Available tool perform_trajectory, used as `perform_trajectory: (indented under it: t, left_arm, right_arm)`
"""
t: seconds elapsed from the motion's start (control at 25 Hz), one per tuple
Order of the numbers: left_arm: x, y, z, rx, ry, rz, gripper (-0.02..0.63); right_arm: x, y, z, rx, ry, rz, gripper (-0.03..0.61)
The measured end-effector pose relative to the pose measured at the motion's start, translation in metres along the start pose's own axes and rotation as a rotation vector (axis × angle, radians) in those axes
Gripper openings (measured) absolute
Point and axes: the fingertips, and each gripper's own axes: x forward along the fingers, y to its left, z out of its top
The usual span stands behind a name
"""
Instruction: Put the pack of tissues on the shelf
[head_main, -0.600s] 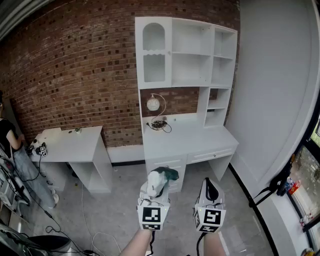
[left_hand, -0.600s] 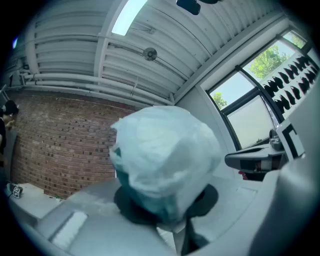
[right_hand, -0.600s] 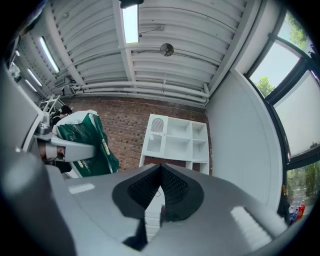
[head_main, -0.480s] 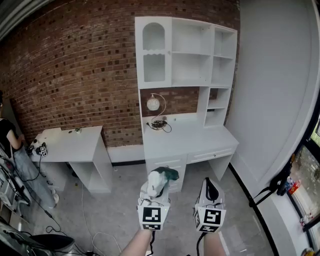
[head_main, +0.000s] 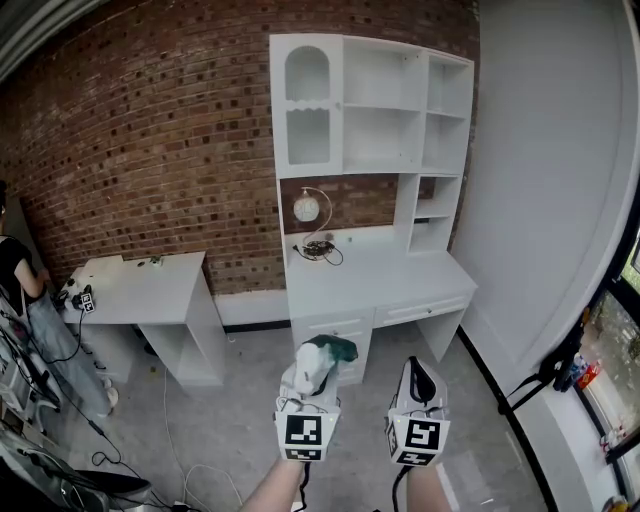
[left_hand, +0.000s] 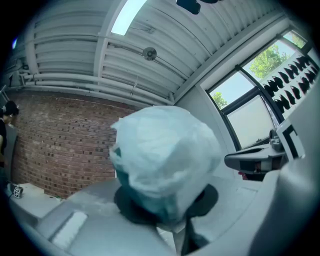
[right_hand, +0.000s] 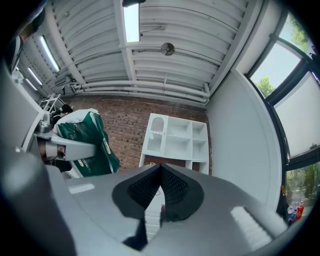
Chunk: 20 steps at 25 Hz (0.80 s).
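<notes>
White-and-green plastic-wrapped pack of tissues (left_hand: 165, 160) pinched in left gripper (left_hand: 167, 212) jaws. Right gripper (right_hand: 160, 189) just right, jaws pressed together, nothing between. Tall white cubby shelf (head_main: 372, 105) far ahead above white desk (head_main: 390, 275), well apart from pack, against red brick wall (head_main: 150, 150).

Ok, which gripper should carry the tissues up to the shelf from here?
Left. The left gripper is shut on the pack of tissues, so it needs no regrasp. The right gripper is shut with nothing between its jaws. The white shelf unit stands ahead, beyond both.
</notes>
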Motion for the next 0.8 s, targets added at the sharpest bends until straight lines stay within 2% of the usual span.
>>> perform_trajectory:
  t: [0.4,0.44,0.52,0.56,0.72,0.8]
  left_arm:
    - [0.012,-0.01,0.009,0.001,-0.01,0.01,0.1]
    - [0.014,-0.012,0.01,0.001,-0.012,0.012,0.1]
    - [0.017,-0.019,0.012,0.001,-0.014,0.016,0.1]
    - [0.019,-0.022,0.013,0.001,-0.015,0.017,0.1]
    - [0.027,-0.029,0.015,0.002,-0.018,0.027,0.1]
    - [0.03,-0.031,0.013,-0.006,-0.014,0.035,0.1]
  right_arm:
    - [0.003,-0.024,0.003,0.063,-0.021,-0.015,0.006]
    - [0.004,-0.027,0.003,0.066,-0.022,-0.005,0.036]
    - [0.005,-0.033,0.003,0.071,-0.024,0.021,0.141]
    - [0.006,-0.035,0.003,0.071,-0.025,0.03,0.167]
    - [0.01,-0.045,0.003,0.07,-0.029,0.051,0.221]
    - [0.012,-0.051,0.0,0.072,-0.028,0.055,0.227]
